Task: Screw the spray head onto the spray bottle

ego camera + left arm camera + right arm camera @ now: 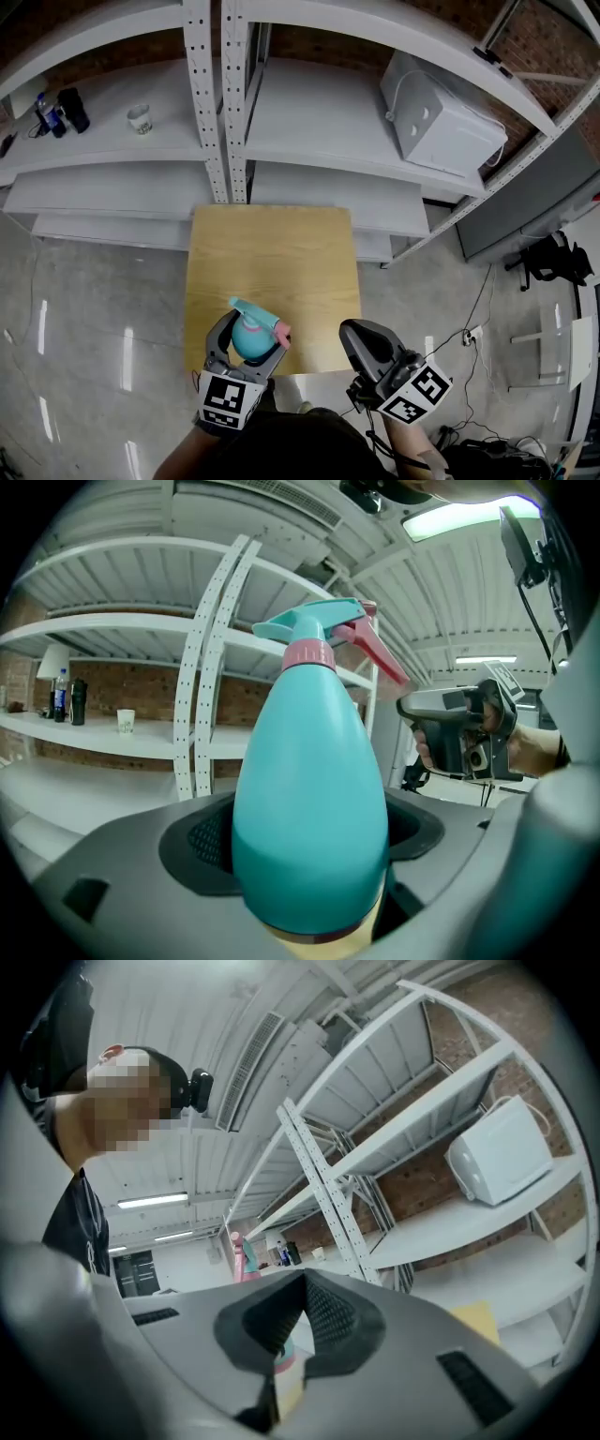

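Note:
A teal spray bottle [251,339] stands upright between the jaws of my left gripper [246,354], above the near edge of the wooden table [281,253]. Both pads press on the bottle's belly [309,808]. The teal spray head [314,625], with its pink collar and pink trigger, sits on the bottle's neck. My right gripper [364,345] hovers to the right of the bottle, apart from it, off the table's near right corner. Its jaws meet with nothing between them [302,1321]. In the left gripper view the right gripper [450,719] shows beyond the trigger, held by a hand.
A white metal shelf rack [217,112] stands behind the table. It carries a white box-shaped appliance [441,117], a cup [140,118] and dark bottles [54,112]. Cables and a socket [469,336] lie on the floor to the right.

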The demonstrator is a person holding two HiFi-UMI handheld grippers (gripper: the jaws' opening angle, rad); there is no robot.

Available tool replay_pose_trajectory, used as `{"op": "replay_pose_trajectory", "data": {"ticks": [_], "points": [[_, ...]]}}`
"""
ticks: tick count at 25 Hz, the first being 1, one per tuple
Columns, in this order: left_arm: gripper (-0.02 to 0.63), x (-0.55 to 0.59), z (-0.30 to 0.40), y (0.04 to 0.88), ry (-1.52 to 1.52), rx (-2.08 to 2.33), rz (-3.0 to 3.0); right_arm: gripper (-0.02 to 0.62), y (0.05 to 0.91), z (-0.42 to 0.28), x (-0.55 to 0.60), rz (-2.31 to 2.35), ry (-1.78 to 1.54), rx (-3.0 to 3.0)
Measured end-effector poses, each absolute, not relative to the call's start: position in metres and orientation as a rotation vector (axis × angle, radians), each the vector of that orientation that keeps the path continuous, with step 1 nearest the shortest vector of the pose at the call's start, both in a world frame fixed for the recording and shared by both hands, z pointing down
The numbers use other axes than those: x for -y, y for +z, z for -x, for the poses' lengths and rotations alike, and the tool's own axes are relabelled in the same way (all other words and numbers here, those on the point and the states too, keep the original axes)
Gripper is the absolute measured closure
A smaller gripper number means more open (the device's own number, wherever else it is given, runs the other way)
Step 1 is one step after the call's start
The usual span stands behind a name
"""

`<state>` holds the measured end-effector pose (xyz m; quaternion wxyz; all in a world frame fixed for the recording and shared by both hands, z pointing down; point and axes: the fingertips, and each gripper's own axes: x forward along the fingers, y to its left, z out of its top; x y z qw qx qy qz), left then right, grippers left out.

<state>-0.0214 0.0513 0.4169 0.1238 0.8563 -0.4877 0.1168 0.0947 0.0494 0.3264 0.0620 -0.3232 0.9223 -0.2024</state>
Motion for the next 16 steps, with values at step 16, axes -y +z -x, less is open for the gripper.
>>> {"op": "replay_pose_trajectory", "data": {"ticks": [16], "points": [[0.199,-0.382,-0.181,0.376,0.29,1.415,-2.476,0.595,0.313,-0.269,-0.377,0.865,-0.442,-2.932]]}}
